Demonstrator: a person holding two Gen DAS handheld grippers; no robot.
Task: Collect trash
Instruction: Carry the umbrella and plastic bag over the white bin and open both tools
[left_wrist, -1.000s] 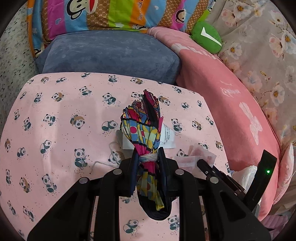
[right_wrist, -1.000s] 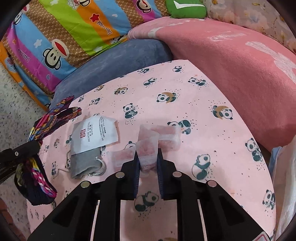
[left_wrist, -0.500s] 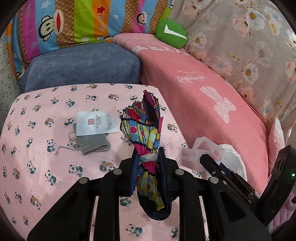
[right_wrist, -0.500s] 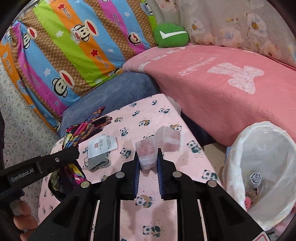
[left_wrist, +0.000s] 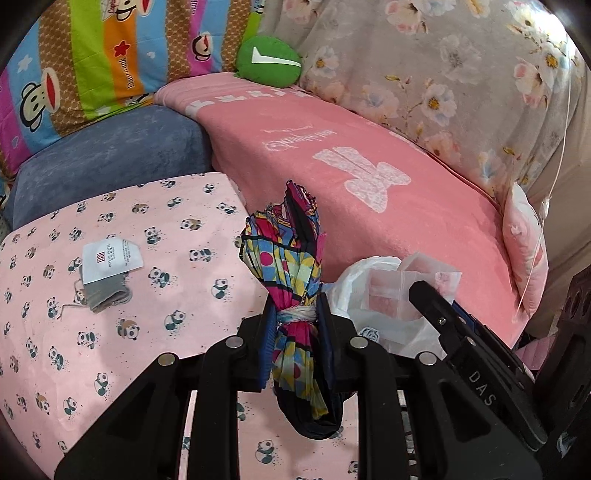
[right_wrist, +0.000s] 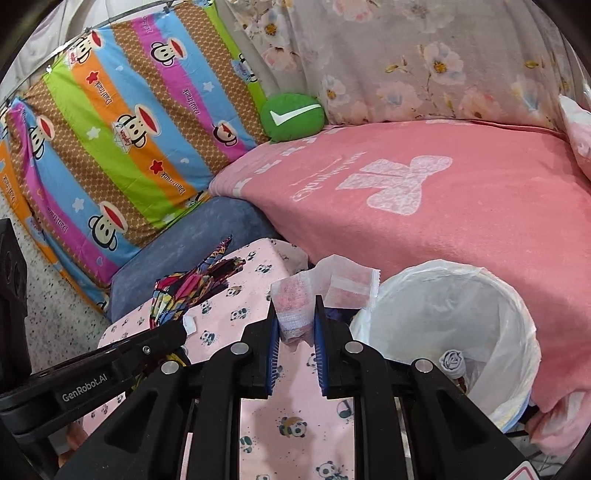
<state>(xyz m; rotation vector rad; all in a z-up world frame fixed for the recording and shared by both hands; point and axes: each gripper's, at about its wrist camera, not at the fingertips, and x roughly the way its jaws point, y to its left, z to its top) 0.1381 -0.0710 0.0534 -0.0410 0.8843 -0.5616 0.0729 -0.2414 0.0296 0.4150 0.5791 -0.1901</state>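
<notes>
My left gripper (left_wrist: 295, 317) is shut on a folded multicoloured patterned cloth bundle (left_wrist: 286, 251), held above the panda-print surface (left_wrist: 129, 332). My right gripper (right_wrist: 295, 325) is shut on a crumpled clear wrapper with pink content (right_wrist: 295, 299), held just left of a trash bin lined with a white bag (right_wrist: 443, 314). The bin has some trash at its bottom (right_wrist: 452, 362). In the left wrist view the wrapper (left_wrist: 391, 288) and bin bag (left_wrist: 369, 295) show at right. A white-labelled grey item (left_wrist: 107, 273) lies on the panda surface.
A pink blanket (right_wrist: 424, 206) covers the bed behind the bin. A blue cushion (left_wrist: 110, 155), a striped monkey-print pillow (right_wrist: 122, 140) and a green round cushion (right_wrist: 291, 116) sit at the back. A floral sheet (left_wrist: 443, 74) hangs at the right.
Both grippers have swung right and lifted, carrying the cloth bundle and the wrapper. The lined bin has come into view beside the right gripper. The labelled grey item stays on the surface.
</notes>
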